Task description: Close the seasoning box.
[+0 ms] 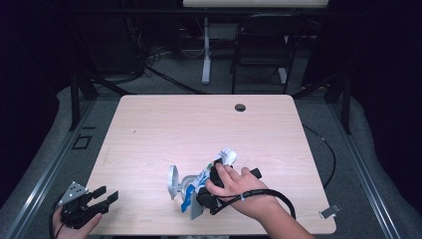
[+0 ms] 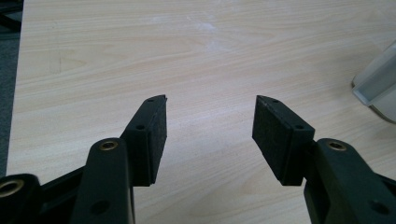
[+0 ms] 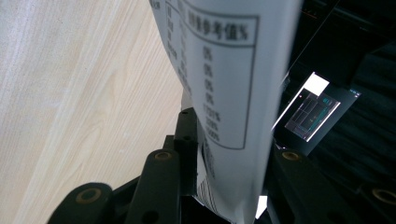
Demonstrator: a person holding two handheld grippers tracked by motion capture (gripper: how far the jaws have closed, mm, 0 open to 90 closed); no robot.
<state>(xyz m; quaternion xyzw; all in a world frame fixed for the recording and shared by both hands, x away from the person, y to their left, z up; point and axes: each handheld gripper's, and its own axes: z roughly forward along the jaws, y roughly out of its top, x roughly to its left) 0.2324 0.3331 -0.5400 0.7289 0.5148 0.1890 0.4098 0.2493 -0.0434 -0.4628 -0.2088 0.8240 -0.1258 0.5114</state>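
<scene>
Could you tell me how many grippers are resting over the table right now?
2. The left gripper sits open at the table's near left corner; the right gripper is near the front centre, clamped on a white printed pouch beside a grey scoop.

White carton (image 3: 224, 93): boxed table headed by Chinese characters ending "%", percent figures below too blurred to read.

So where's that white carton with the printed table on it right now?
The white carton sits near the front middle of the table in the high view, clamped between the right gripper fingers, beside a clear holder.
</scene>
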